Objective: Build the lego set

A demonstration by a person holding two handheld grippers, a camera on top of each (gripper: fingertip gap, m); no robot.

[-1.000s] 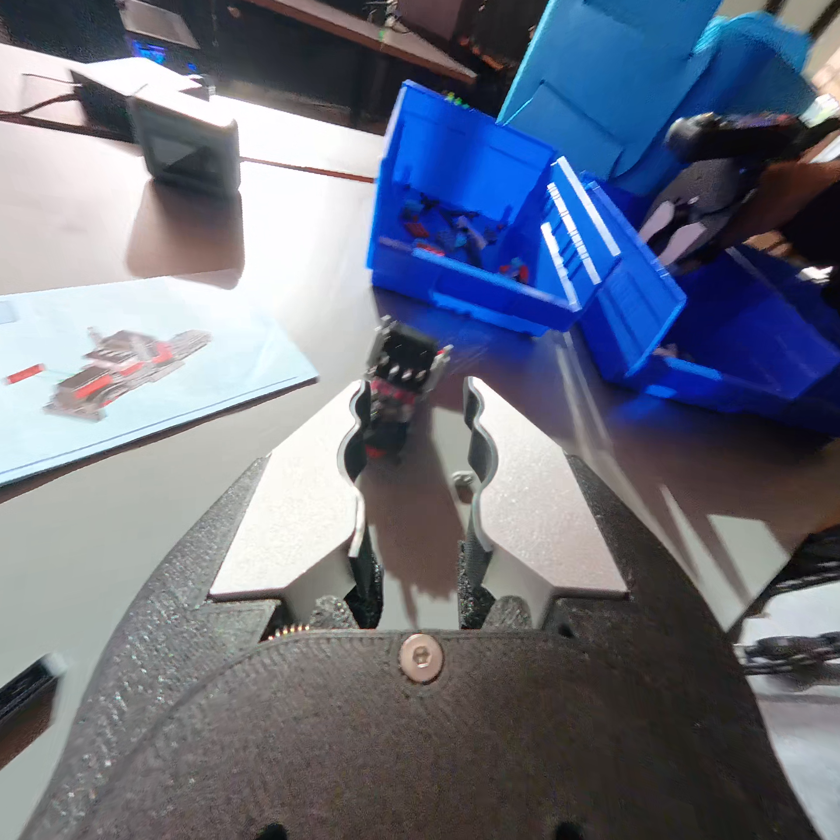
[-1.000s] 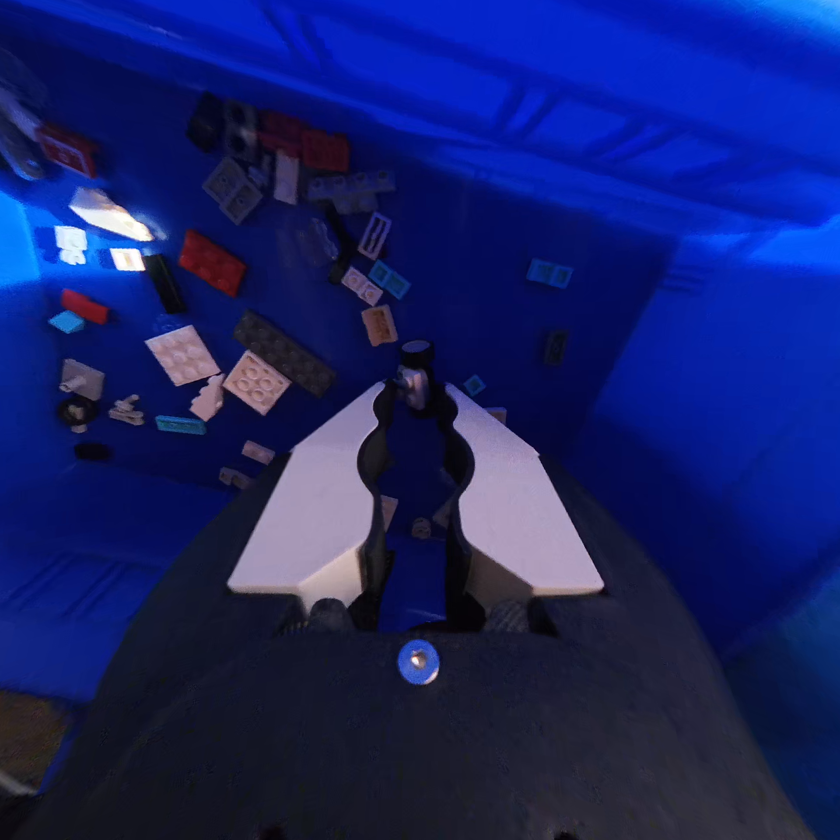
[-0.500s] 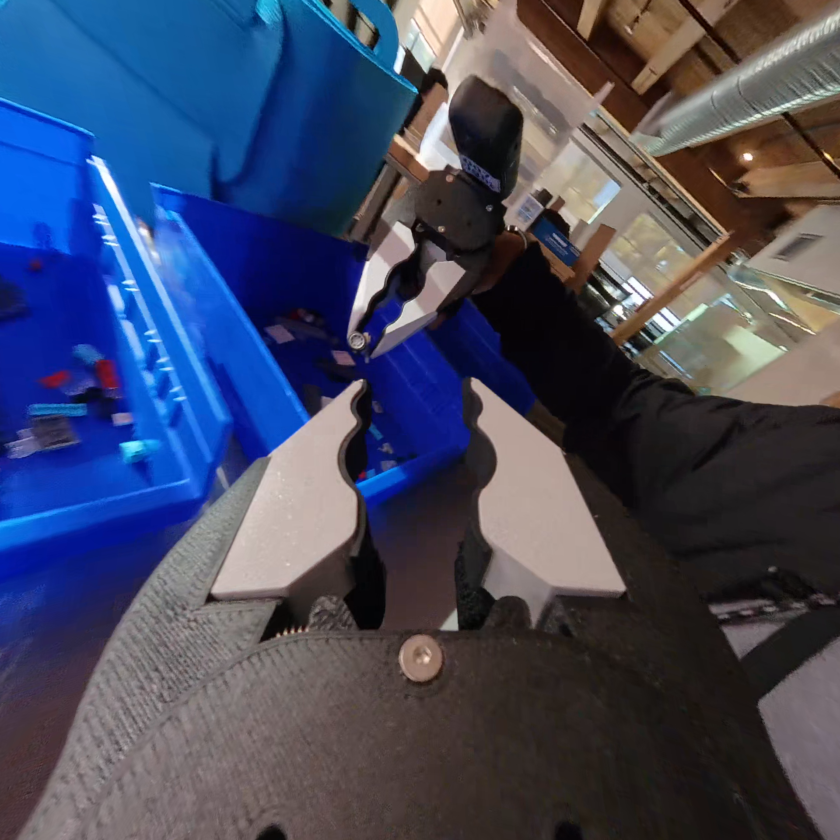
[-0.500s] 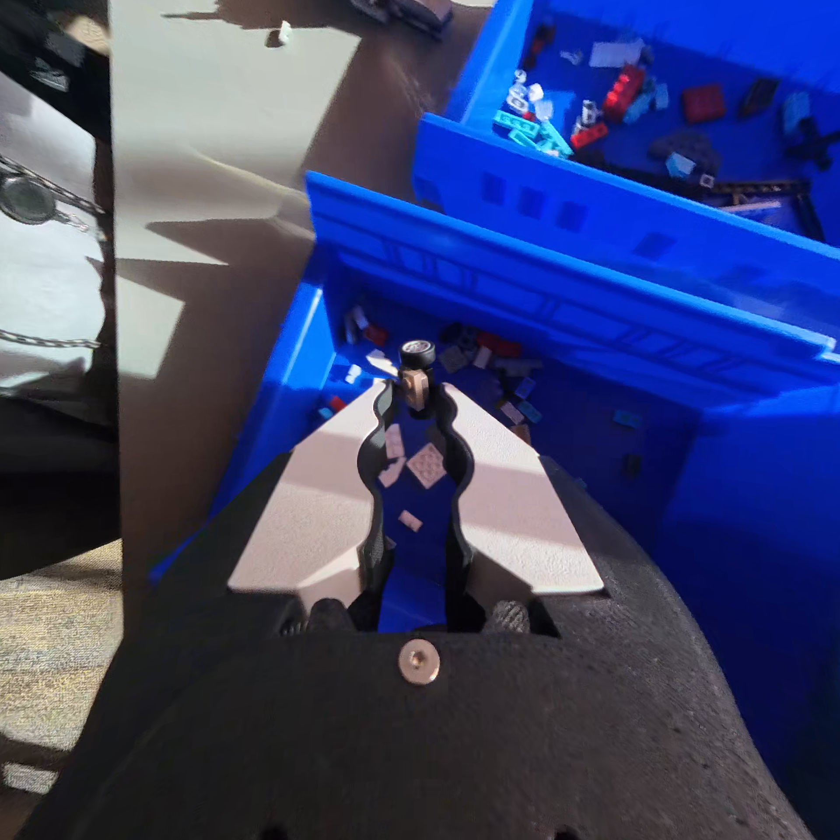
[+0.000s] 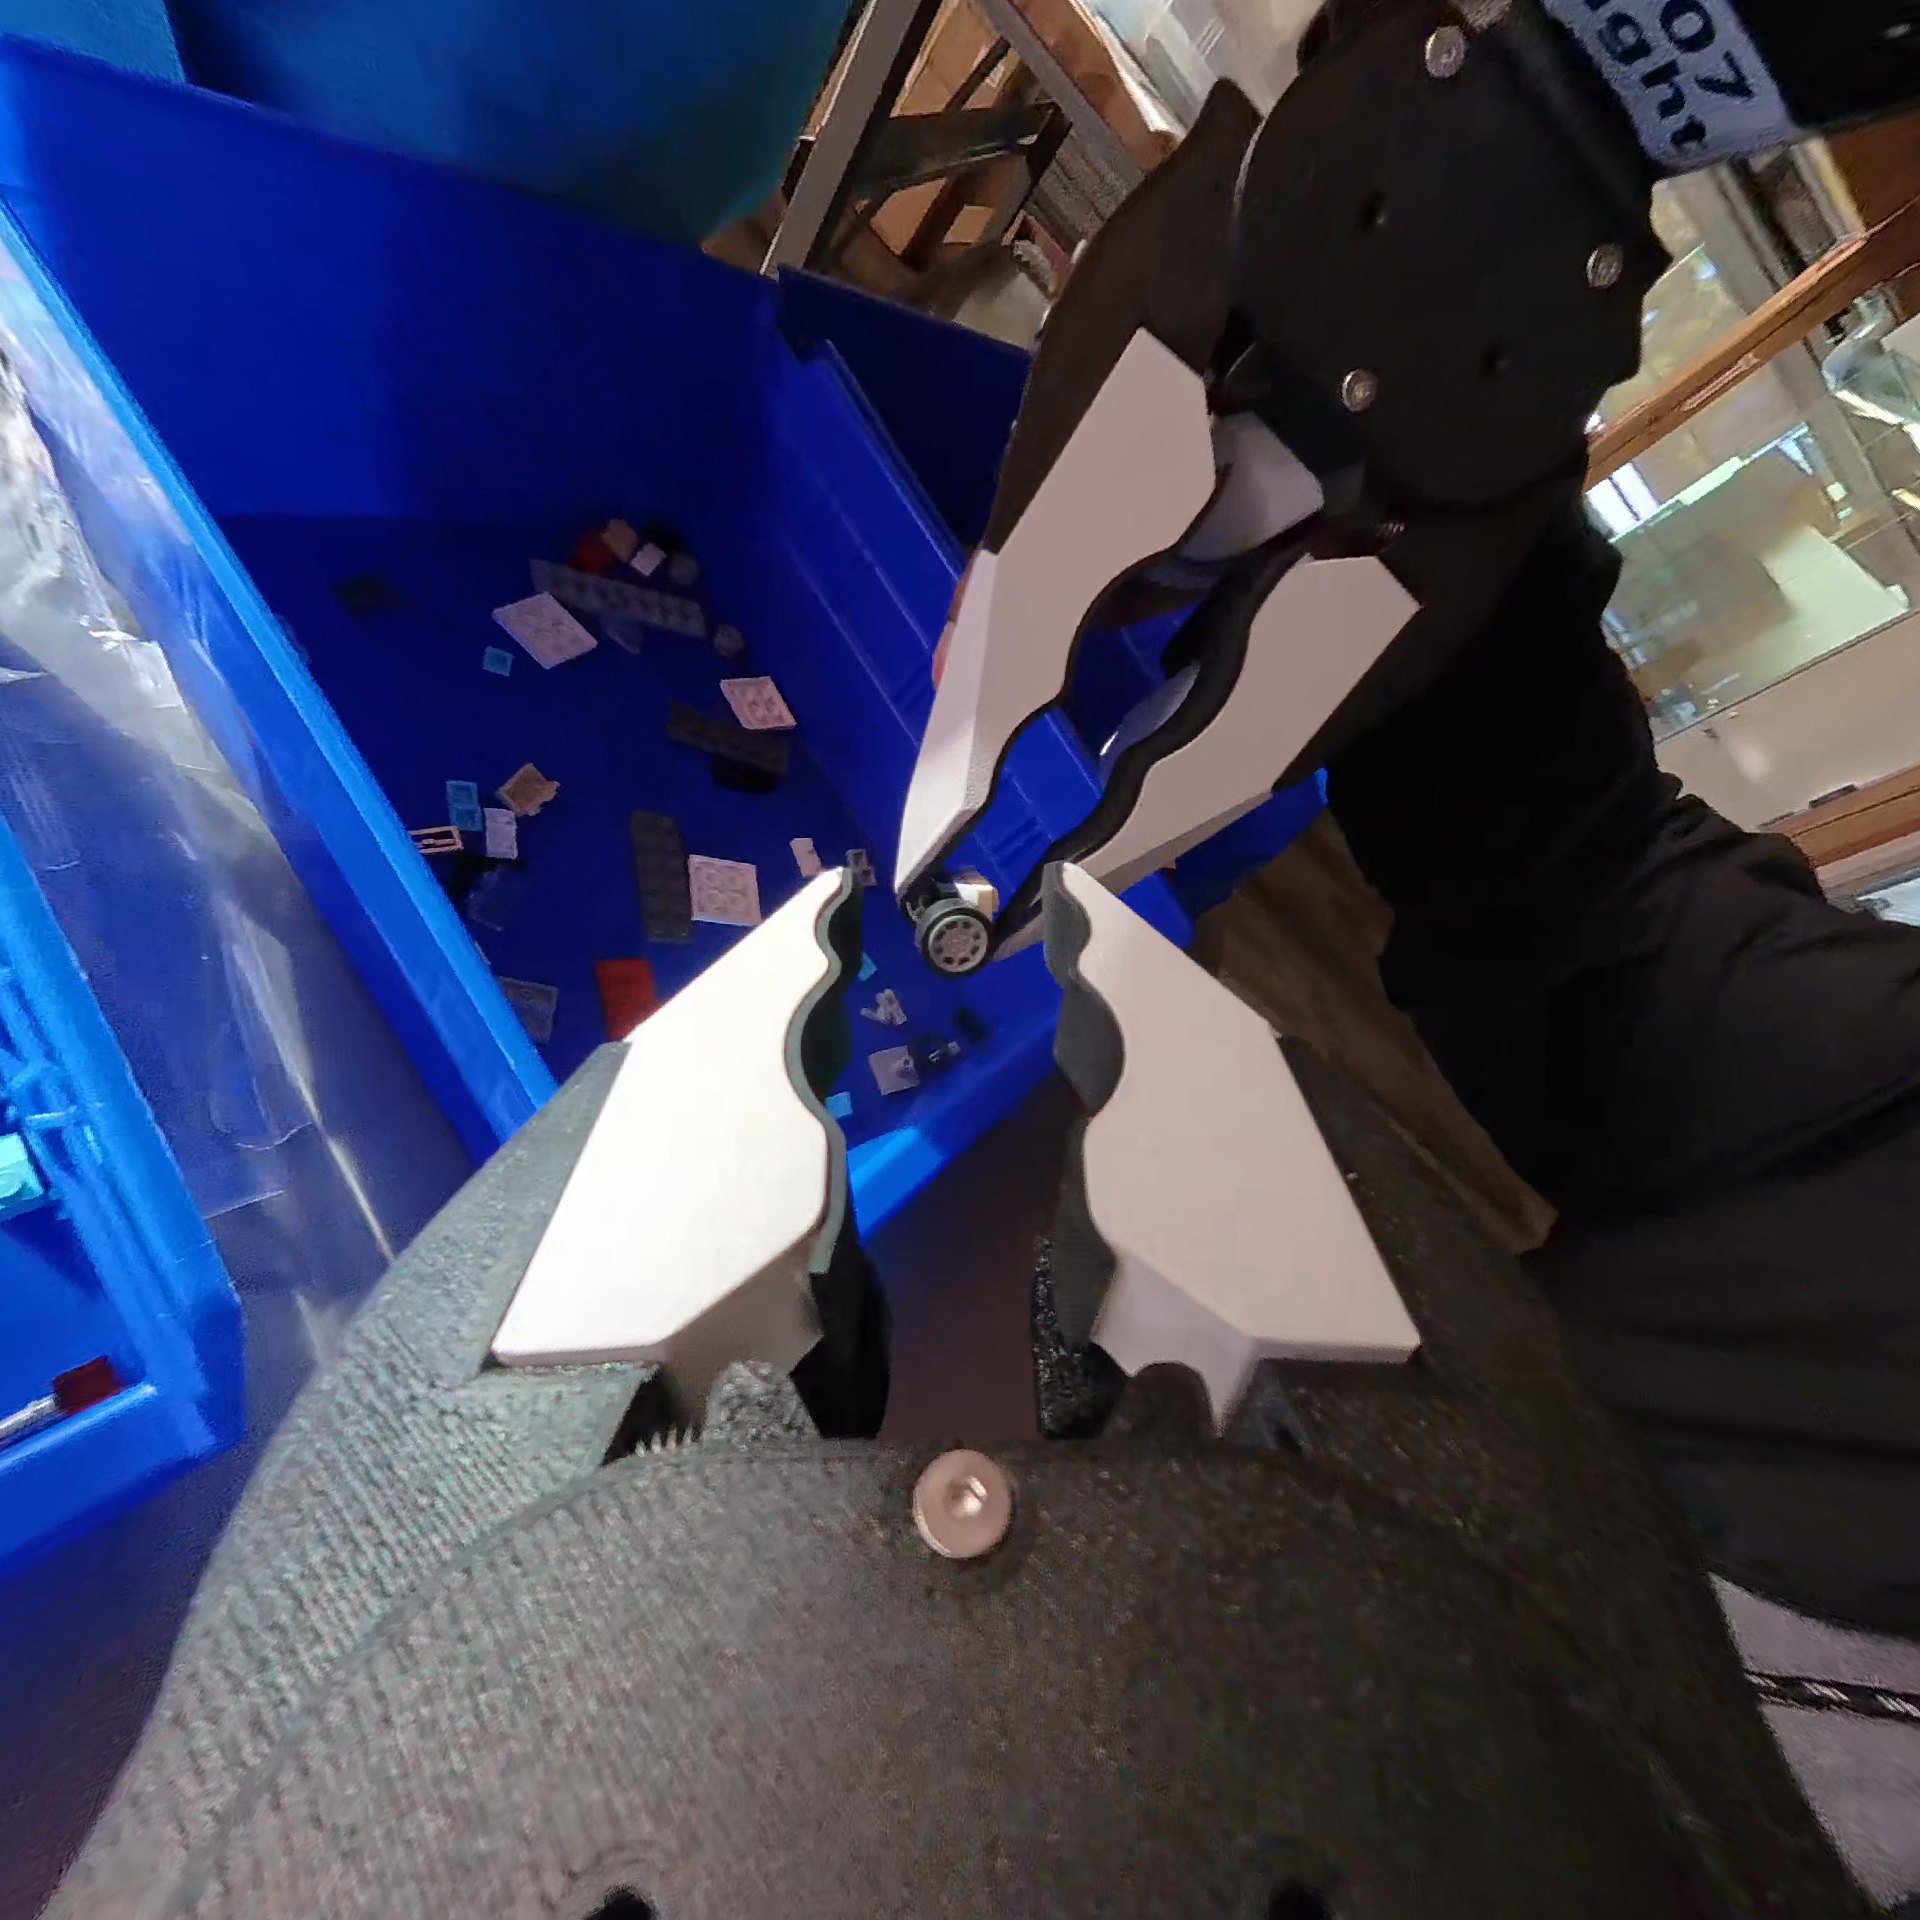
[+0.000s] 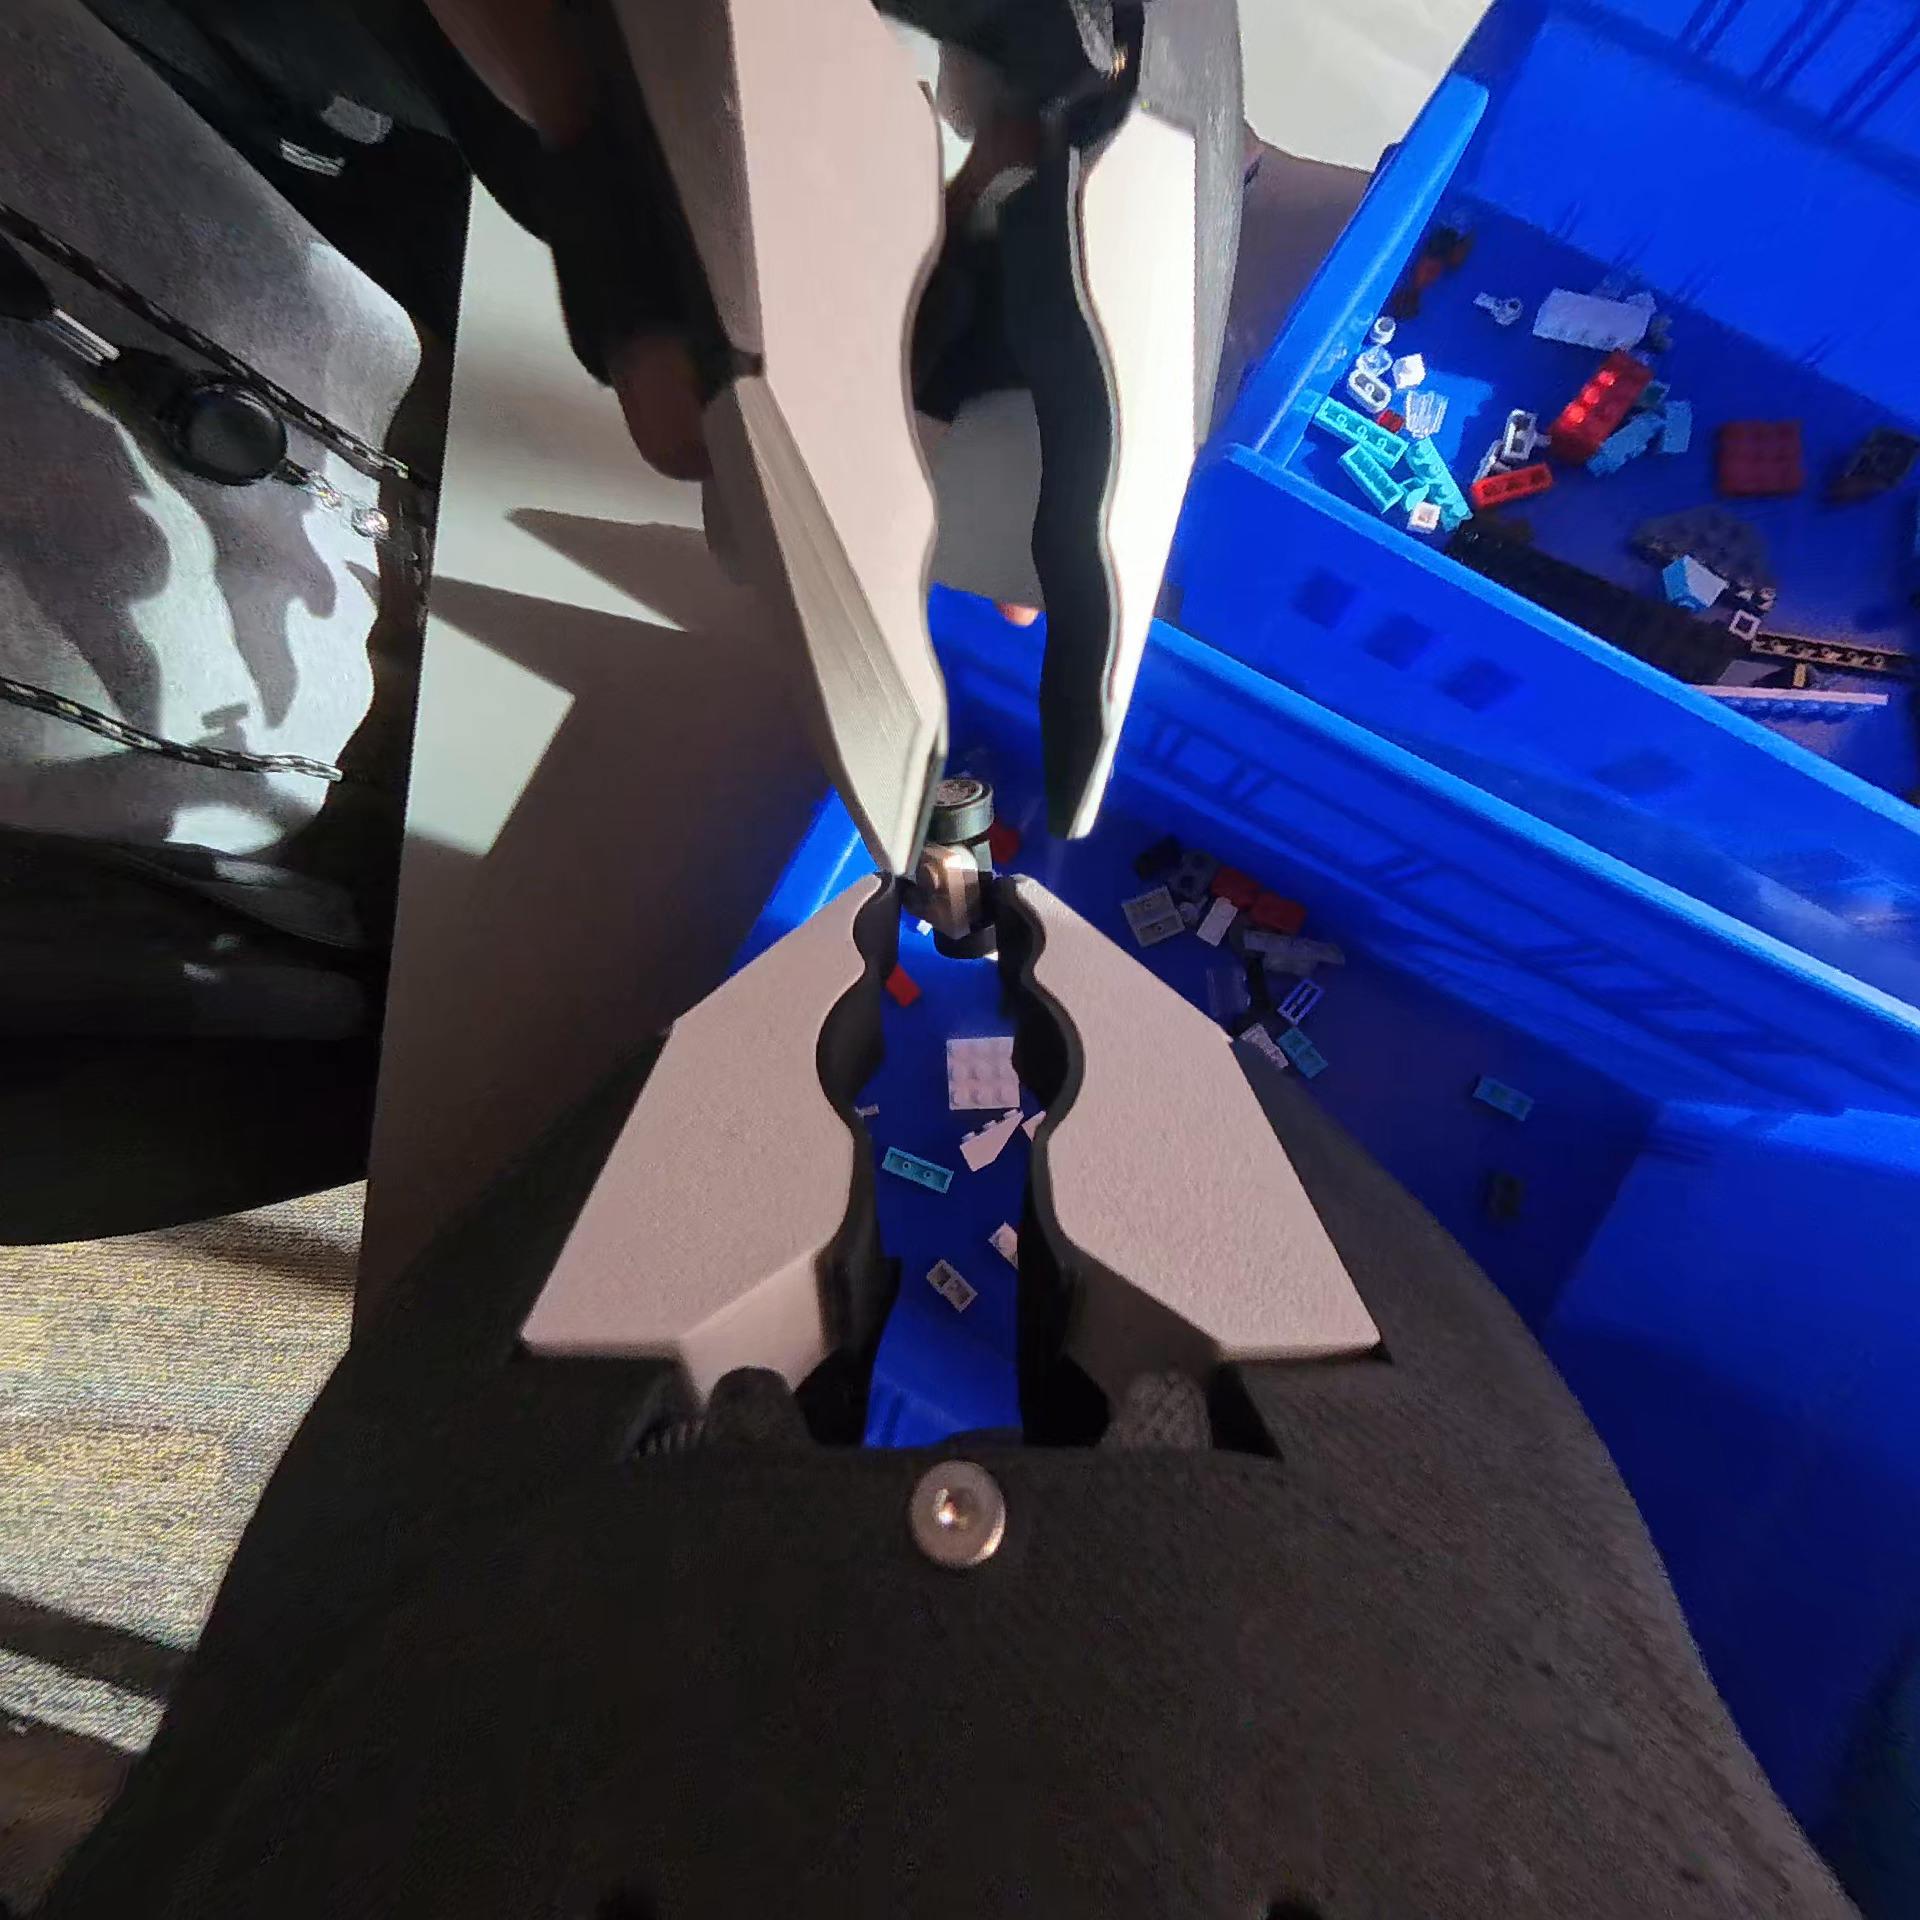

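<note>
My right gripper [image 6: 948, 896] is shut on a small wheel piece [image 6: 951, 888], a tan block with black-tyred wheels, held above the open blue bin [image 6: 1403, 1039]. My left gripper [image 5: 951, 883] is open, its two fingertips on either side of that wheel piece [image 5: 954, 928]. In the left wrist view the right gripper [image 5: 961, 902] reaches in from the upper right. In the right wrist view the left gripper [image 6: 992, 826] comes down from above, its jaws apart around the upper wheel [image 6: 961, 812].
The blue bin [image 5: 343, 343] holds several loose plates and bricks. A second blue bin [image 6: 1351, 613] with more pieces stands beside it. A clear plastic bag [image 5: 156, 748] lies at left. A person's black sleeve [image 5: 1558, 987] fills the right. The table edge [image 6: 416, 935] and carpet lie to the left. Less than 4 cm separates the two grippers' tips.
My right gripper lifted the wheel piece out of the bin. My left gripper swung away from the model on the table and now has its open tips around the piece.
</note>
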